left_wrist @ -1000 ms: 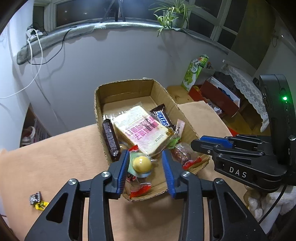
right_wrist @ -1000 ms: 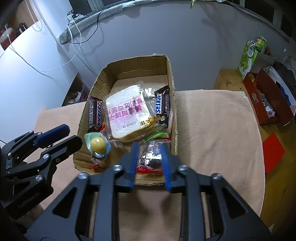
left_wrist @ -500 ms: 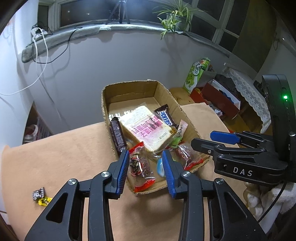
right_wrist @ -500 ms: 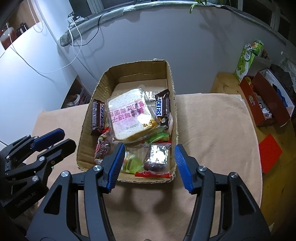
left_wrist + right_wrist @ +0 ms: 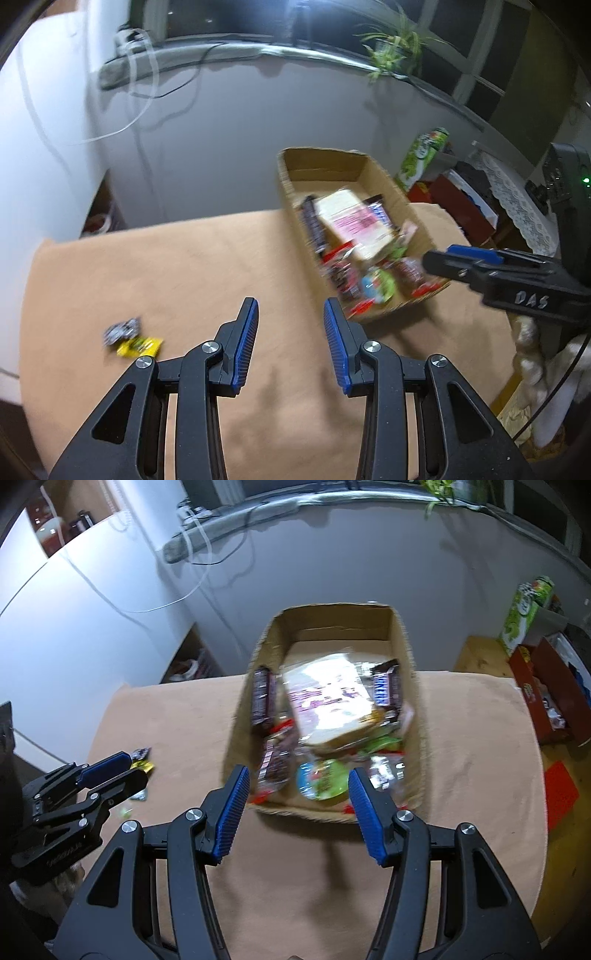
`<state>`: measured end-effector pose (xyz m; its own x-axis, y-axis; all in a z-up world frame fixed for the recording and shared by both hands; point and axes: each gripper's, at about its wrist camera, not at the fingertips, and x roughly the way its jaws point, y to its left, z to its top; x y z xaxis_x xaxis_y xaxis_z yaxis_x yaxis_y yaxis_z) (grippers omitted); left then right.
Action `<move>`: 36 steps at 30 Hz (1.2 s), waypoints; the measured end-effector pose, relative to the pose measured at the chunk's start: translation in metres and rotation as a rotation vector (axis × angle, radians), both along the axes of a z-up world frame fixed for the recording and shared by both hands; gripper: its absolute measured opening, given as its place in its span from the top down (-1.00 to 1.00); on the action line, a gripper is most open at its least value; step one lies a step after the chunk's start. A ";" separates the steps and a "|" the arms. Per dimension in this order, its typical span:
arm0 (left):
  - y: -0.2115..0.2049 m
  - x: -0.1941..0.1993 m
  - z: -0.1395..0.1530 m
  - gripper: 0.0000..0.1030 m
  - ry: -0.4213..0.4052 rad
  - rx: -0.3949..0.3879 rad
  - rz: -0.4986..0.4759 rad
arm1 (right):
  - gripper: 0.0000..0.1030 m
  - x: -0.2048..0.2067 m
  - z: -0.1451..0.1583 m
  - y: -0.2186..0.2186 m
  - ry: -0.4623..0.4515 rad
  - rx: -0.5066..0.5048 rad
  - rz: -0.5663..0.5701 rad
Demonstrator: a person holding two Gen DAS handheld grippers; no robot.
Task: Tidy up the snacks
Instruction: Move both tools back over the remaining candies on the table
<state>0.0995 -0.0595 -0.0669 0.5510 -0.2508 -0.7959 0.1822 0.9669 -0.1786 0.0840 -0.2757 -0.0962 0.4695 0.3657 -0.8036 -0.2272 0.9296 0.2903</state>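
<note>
**The loose candies lie to the left, nearest to your left hand**

The desk (image 5: 192,266), under its tan cloth, carries almost everything. The cardboard box (image 5: 406,642) stands on its far right part and holds most of the snacks: a wrapped bread slice, dark chocolate bars and small bags, blurred in both views.

What remains outside are two small candies on the bare cloth, well apart from the box. The dark-wrapped candy (image 5: 122,329) and the yellow candy (image 5: 139,346) touch or nearly touch each other. From your left gripper (image 5: 290,343) they lie to the left and a little nearer to you than the fingertips. The yellow one lies with its long axis roughly across the view; of the dark one I cannot tell.

Your left fingers stand partly open with nothing between them. Your right gripper (image 5: 298,810) hangs at the near edge of the box; its fingers have just been opening and hold nothing.

I judge that the left hand is clearly the nearer one to the candies, so swing it leftward.
</note>
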 end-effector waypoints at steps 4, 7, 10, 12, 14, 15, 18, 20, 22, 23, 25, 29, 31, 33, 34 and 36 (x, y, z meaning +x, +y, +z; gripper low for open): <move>0.039 -0.020 -0.005 0.32 0.016 0.009 0.072 | -0.13 -0.011 0.005 0.018 -0.007 0.033 0.048; 0.070 -0.036 -0.011 0.32 0.033 0.009 0.140 | -0.13 -0.016 0.009 0.039 -0.011 0.049 0.111; 0.095 -0.051 -0.019 0.32 0.057 0.004 0.201 | -0.13 -0.018 0.012 0.064 -0.018 0.046 0.188; 0.107 -0.060 -0.025 0.32 0.071 -0.001 0.226 | -0.13 -0.017 0.013 0.082 -0.017 0.045 0.245; 0.112 -0.068 -0.030 0.32 0.085 0.004 0.238 | -0.13 -0.016 0.014 0.102 -0.018 0.036 0.304; 0.115 -0.071 -0.033 0.32 0.091 0.005 0.240 | -0.13 -0.016 0.014 0.110 -0.019 0.030 0.325; 0.119 -0.078 -0.040 0.32 0.096 0.002 0.239 | -0.13 -0.013 0.015 0.144 -0.027 -0.009 0.433; 0.122 -0.079 -0.044 0.32 0.098 -0.003 0.233 | -0.13 -0.009 0.011 0.169 -0.008 -0.049 0.519; 0.124 -0.079 -0.048 0.32 0.098 -0.004 0.225 | -0.13 -0.007 0.006 0.190 0.005 -0.091 0.583; 0.125 -0.080 -0.050 0.32 0.098 -0.002 0.221 | -0.13 -0.005 0.004 0.201 0.006 -0.115 0.614; 0.125 -0.080 -0.056 0.32 0.096 0.006 0.209 | -0.13 -0.004 0.000 0.219 0.013 -0.141 0.672; 0.122 -0.075 -0.066 0.35 0.106 0.034 0.165 | -0.13 0.003 -0.007 0.251 0.020 -0.176 0.755; 0.121 -0.072 -0.070 0.43 0.110 0.032 0.145 | -0.13 0.008 -0.014 0.267 0.036 -0.203 0.791; 0.121 -0.070 -0.073 0.44 0.112 0.031 0.133 | -0.13 0.014 -0.022 0.282 0.054 -0.220 0.828; 0.120 -0.069 -0.076 0.49 0.113 0.030 0.128 | -0.13 0.017 -0.026 0.289 0.056 -0.234 0.842; 0.120 -0.068 -0.079 0.50 0.115 0.023 0.120 | -0.13 0.021 -0.034 0.301 0.051 -0.274 0.878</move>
<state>0.0320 0.0609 -0.1460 0.4809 -0.1700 -0.8602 0.0450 0.9845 -0.1694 0.1054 0.0258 -0.1302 0.0750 0.3678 -0.9269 -0.8764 0.4677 0.1146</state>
